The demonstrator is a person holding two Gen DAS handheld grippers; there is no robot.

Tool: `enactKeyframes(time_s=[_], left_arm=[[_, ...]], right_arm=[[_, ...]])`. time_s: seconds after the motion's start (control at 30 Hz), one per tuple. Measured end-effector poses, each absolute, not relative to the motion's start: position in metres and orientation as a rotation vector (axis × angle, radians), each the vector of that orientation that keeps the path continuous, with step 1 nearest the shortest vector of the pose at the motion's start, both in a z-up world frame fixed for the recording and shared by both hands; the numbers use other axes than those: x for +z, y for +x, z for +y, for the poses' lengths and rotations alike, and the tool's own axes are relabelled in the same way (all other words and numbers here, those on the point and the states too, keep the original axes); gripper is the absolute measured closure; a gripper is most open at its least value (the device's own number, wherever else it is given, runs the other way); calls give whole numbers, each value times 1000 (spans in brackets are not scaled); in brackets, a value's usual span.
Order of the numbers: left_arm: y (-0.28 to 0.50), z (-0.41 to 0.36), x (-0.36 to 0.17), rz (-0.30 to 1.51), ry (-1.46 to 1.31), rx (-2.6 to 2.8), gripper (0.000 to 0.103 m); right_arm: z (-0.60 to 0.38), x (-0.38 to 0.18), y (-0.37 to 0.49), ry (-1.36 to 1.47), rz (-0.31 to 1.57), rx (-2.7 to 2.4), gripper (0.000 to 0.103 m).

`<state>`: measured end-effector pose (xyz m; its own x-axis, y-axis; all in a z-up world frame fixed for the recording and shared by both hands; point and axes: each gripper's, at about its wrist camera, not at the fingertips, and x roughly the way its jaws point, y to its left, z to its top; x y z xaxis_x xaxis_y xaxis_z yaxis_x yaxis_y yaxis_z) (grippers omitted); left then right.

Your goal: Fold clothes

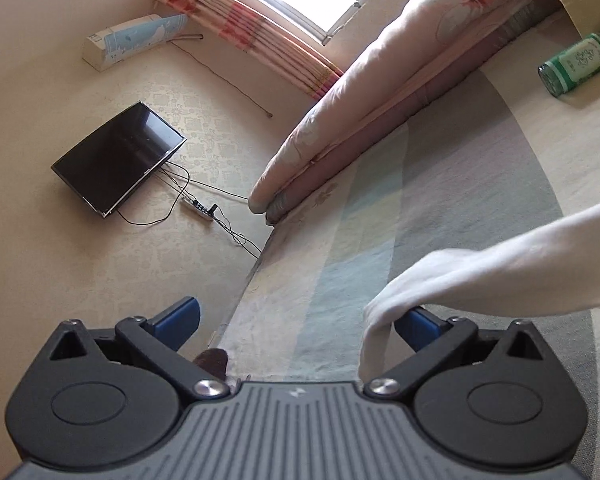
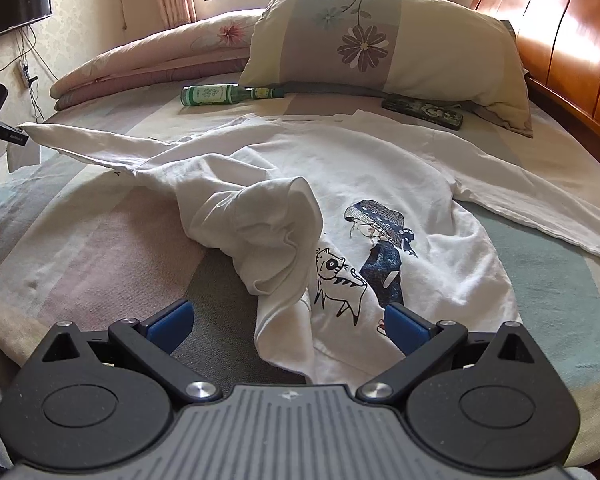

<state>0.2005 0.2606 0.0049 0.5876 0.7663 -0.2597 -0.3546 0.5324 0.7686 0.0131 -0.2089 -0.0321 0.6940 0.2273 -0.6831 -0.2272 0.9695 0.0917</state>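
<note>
A white long-sleeved shirt [image 2: 400, 184] with a girl-and-cat print lies spread on the bed, its lower left part bunched into a raised fold [image 2: 268, 216]. My right gripper [image 2: 288, 326] is open at the near hem, and a fold of the hem lies between its blue fingers [image 2: 404, 326]. One sleeve [image 2: 88, 144] stretches left, lifted off the bed. In the left wrist view that sleeve [image 1: 480, 276] comes in from the right and its cuff drapes over the right finger [image 1: 420, 326] of my open left gripper [image 1: 300, 320]. The other sleeve [image 2: 540, 200] lies flat to the right.
A green bottle [image 2: 216, 95], a pillow [image 2: 380, 40] and a dark phone case [image 2: 424, 112] lie at the far end of the bed, by the wooden headboard [image 2: 560, 40]. A folded quilt [image 1: 380, 80] runs along the bed's far side. A TV [image 1: 116, 156] and power strip [image 1: 198, 208] hang on the wall.
</note>
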Motion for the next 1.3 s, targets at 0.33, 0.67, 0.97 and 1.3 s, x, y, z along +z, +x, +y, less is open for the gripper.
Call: enactKeyframes(time_s=[0.33, 0.67, 0.97, 1.3], left_arm=[[176, 315, -26, 781, 704, 801, 0], [135, 349, -27, 900, 571, 756, 0], [132, 264, -12, 867, 440, 364, 1], [127, 110, -14, 816, 493, -85, 1]], right_arm=[[-200, -28, 10, -27, 758, 266, 0], [-188, -26, 6, -31, 754, 299, 0], [-189, -22, -4, -29, 736, 306, 0], [-194, -14, -15, -43, 688, 420, 1]])
